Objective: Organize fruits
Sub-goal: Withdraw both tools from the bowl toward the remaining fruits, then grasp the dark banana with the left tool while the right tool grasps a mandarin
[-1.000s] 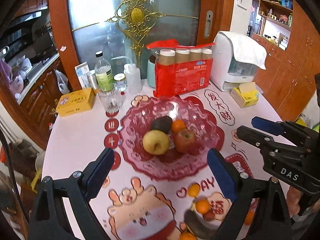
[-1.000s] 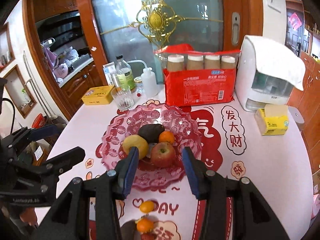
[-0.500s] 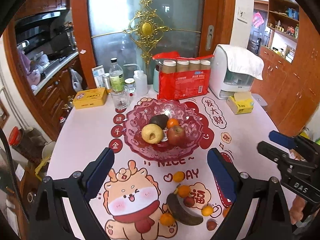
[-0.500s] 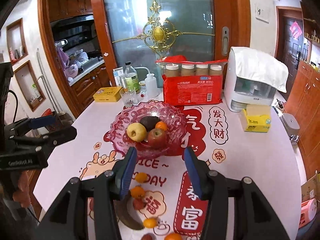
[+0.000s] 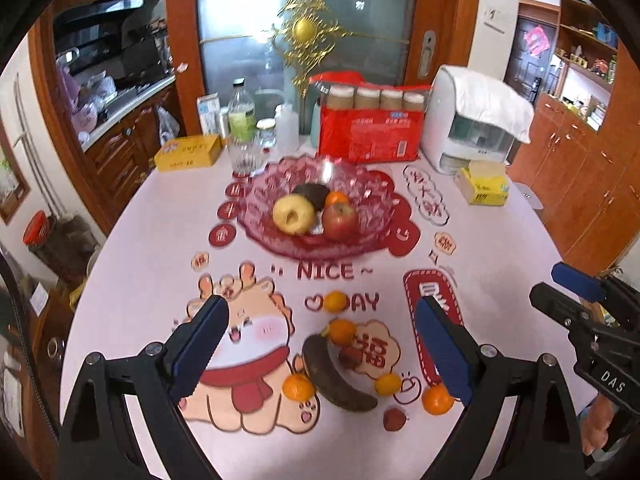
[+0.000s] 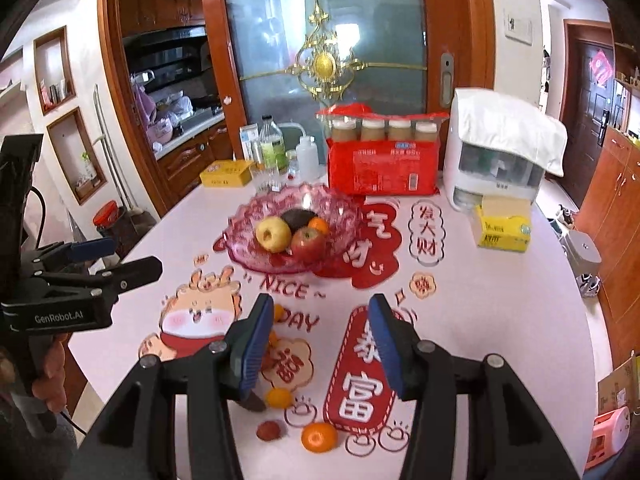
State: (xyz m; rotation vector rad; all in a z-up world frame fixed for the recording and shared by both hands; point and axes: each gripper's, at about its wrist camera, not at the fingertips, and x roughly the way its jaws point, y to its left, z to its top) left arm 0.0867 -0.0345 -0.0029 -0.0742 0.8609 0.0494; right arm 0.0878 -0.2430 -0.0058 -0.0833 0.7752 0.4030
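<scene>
Two grippers now sit farther back from the pink glass fruit bowl (image 5: 316,204) than a second ago; the bowl shrinks toward frame centre and loose fruit enters the lower half of both views. Judgement: the withdrawal exposes what remains unsorted, so a next pick can be chosen.

- Left gripper (image 5: 320,344): jaws spread wide, nothing between them, hanging over the loose cluster.
- Right gripper (image 6: 320,340): jaws part open, empty, above the printed tablecloth (image 6: 500,300).
- Bowl contents: yellow apple (image 5: 293,214), red apple (image 5: 340,221), dark avocado-like fruit (image 5: 312,194), small orange (image 5: 337,199).
- Loose items, lower centre of the left view: blackened banana (image 5: 336,376), several mandarins including one (image 5: 335,301) on the "DAY" lettering and one (image 5: 438,399) beside the right-hand pad, two small reddish fruits (image 5: 394,419), kind unclear.
</scene>
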